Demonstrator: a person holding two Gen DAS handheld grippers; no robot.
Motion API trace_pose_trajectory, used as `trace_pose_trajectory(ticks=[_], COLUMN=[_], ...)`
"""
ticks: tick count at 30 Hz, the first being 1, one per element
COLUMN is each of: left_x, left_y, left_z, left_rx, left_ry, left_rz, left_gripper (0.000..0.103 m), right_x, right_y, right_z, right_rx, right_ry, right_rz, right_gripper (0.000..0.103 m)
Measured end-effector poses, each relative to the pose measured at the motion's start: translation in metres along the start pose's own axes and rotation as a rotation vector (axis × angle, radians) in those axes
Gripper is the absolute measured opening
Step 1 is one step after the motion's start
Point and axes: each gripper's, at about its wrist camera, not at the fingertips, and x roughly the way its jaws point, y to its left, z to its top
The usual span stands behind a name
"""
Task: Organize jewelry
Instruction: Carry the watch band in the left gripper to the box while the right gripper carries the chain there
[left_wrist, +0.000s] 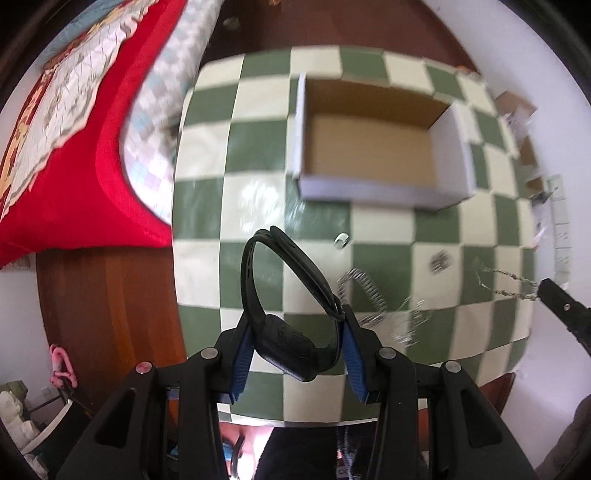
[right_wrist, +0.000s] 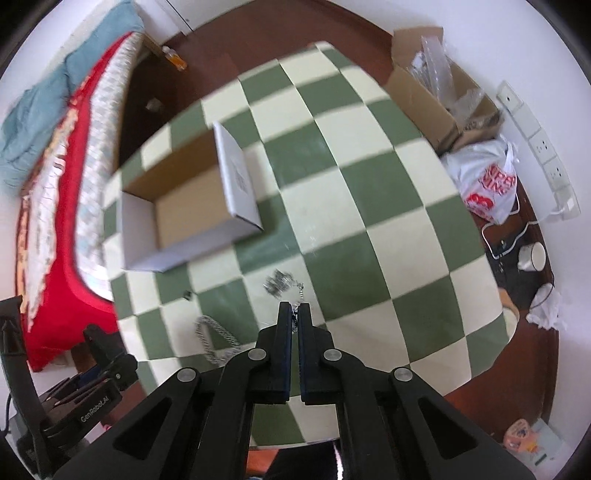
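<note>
My left gripper (left_wrist: 295, 325) is shut on a black wristband watch (left_wrist: 284, 295) and holds it above the checkered table (left_wrist: 258, 155). An open cardboard box (left_wrist: 373, 144) sits ahead, also in the right wrist view (right_wrist: 188, 206). My right gripper (right_wrist: 294, 314) is shut on a thin silver chain (right_wrist: 284, 286) whose far end trails on the table; in the left wrist view the chain (left_wrist: 509, 284) hangs from the right gripper's tip (left_wrist: 554, 295). A thicker silver chain (left_wrist: 364, 288) lies beside the watch; it also shows in the right wrist view (right_wrist: 218, 338).
A small ring (left_wrist: 341, 240) and a small silver piece (left_wrist: 441, 260) lie on the table. A bed with a red blanket (left_wrist: 92, 155) is left. A cardboard box (right_wrist: 436, 92), plastic bag (right_wrist: 487, 184) and cup (right_wrist: 532, 256) sit on the floor right.
</note>
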Motion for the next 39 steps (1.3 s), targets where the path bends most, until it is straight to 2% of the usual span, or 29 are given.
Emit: trace_pose_trajectory(ticks=[6, 12, 18, 23, 29, 36, 38, 39], left_x=[-0.036, -0.042, -0.018, 0.019, 0.055, 0.06, 0.054, 0.052], left_y=[-0.008, -0.011, -0.015, -0.017, -0.015, -0.018, -0.018, -0.019], left_z=[0.03, 0.07, 0.106, 0.13, 0.148, 0.159, 0.16, 0.16], left_rx=[0.019, 0.059, 0.072, 0.068, 0.02, -0.021, -0.028, -0.028], left_ry=[-0.075, -0.133, -0.14, -0.081, 0.009, 0.042, 0.027, 0.019], left_rz=[-0.029, 0.001, 0.019, 0.007, -0.066, -0.149, -0.158, -0.157], left_gripper=[0.04, 0.04, 0.04, 0.04, 0.04, 0.044, 0.048, 0.064], right_x=[-0.047, -0.067, -0.026, 0.023, 0.072, 0.099, 0.099, 0.099], right_y=[0.021, 0.047, 0.069, 0.077, 0.067, 0.072, 0.074, 0.076], right_z=[0.032, 0.067, 0.103, 0.124, 0.144, 0.158, 0.158, 0.158], right_rx=[-0.046, -0.087, -0.13, -0.148, -0.093, -0.075, -0.083, -0.088], right_ry=[-0.06, -0.108, -0.085, -0.01, 0.071, 0.154, 0.163, 0.169], right_rz=[0.077, 0.143, 0.17, 0.168, 0.185, 0.228, 0.224, 0.217], right_gripper=[0.002, 0.002, 0.002, 0.002, 0.003, 0.003, 0.004, 0.004])
